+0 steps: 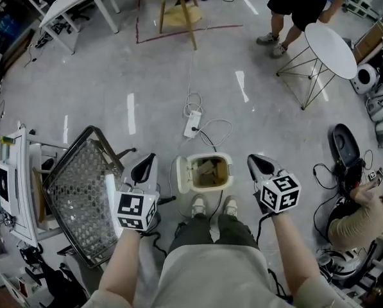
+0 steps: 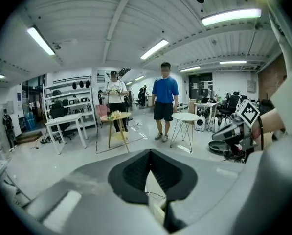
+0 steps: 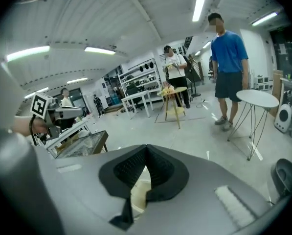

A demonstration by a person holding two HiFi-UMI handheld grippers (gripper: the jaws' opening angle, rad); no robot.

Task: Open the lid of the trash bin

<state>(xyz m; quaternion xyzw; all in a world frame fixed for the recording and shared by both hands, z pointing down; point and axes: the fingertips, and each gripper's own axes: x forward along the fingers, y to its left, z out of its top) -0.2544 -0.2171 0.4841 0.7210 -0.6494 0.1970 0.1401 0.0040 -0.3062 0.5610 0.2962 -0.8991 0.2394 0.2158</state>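
Trash bin (image 1: 229, 172), cream-coloured, stands on the grey floor just ahead of the person's shoes (image 1: 198, 205), between the two hand-held grippers. Its lid (image 1: 181, 175) is raised along the bin's left side, and the inside lies open to the head view, with brownish contents in it.

The left gripper (image 1: 147, 162) hangs just to the left of the bin, near the raised lid but apart from it. In the left gripper view its jaws meet at the tips with nothing between them, and a sliver of the cream bin shows through the gap below the tips. The right gripper (image 1: 255, 162) hangs just to the right of the bin, also clear of it. Its jaws are likewise closed tip to tip on nothing, with the bin showing pale below them.

A wire mesh cart (image 1: 82, 188) stands to the left of the left gripper. A white power strip (image 1: 192, 124) lies on the floor beyond the bin.
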